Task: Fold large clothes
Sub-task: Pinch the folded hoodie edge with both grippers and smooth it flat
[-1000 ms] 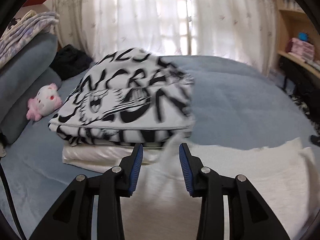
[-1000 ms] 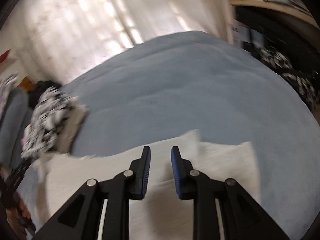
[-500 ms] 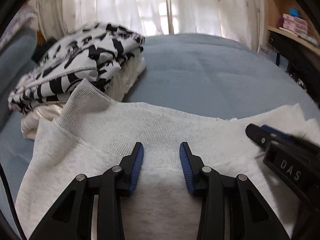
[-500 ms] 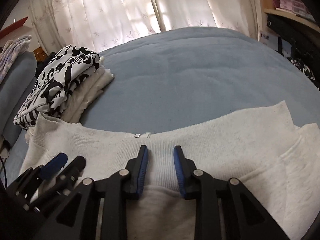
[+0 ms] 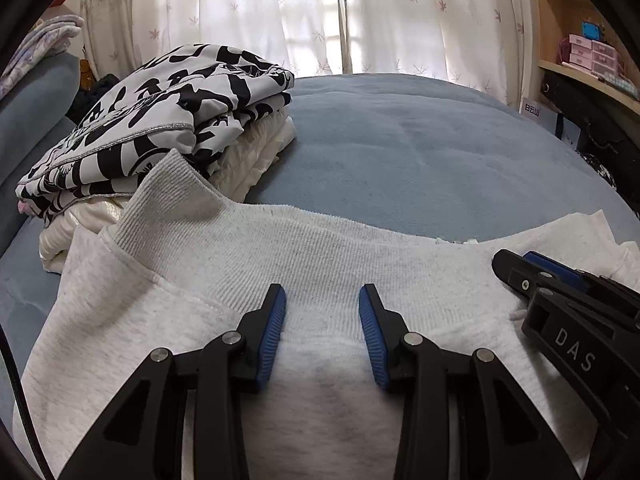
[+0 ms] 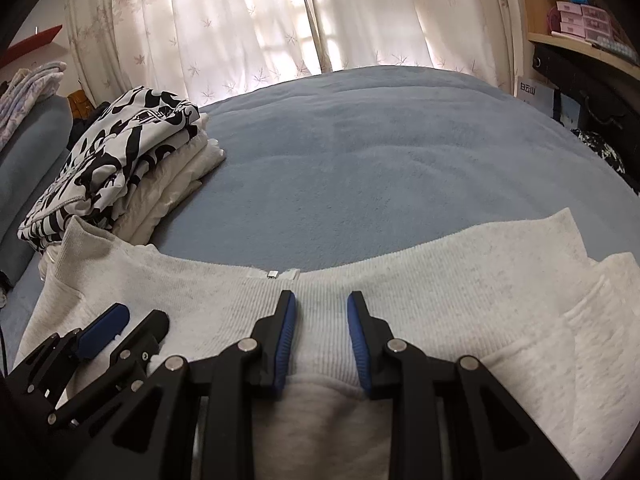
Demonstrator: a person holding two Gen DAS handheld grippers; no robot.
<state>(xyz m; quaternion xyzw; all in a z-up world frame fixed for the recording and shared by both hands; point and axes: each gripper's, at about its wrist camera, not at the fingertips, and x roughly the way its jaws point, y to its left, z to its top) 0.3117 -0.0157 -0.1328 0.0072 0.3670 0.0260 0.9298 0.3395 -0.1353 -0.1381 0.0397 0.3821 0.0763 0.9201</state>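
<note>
A light grey sweatshirt lies spread on the blue bed, its ribbed hem toward the window. It also shows in the right wrist view, with a small zipper end at the hem's edge. My left gripper is open and empty just over the ribbed band. My right gripper is open and empty over the same band, to the right. Each gripper shows in the other's view: the right one and the left one.
A folded stack with a black-and-white patterned garment on white clothes sits at the left, touching the sweatshirt's corner; it also shows in the right wrist view. Curtains hang behind. A shelf and desk stand at the right.
Both grippers have come down from facing the stack and bed onto the sweatshirt's ribbed hem. Since half a second ago they have barely moved. Both stay open.
</note>
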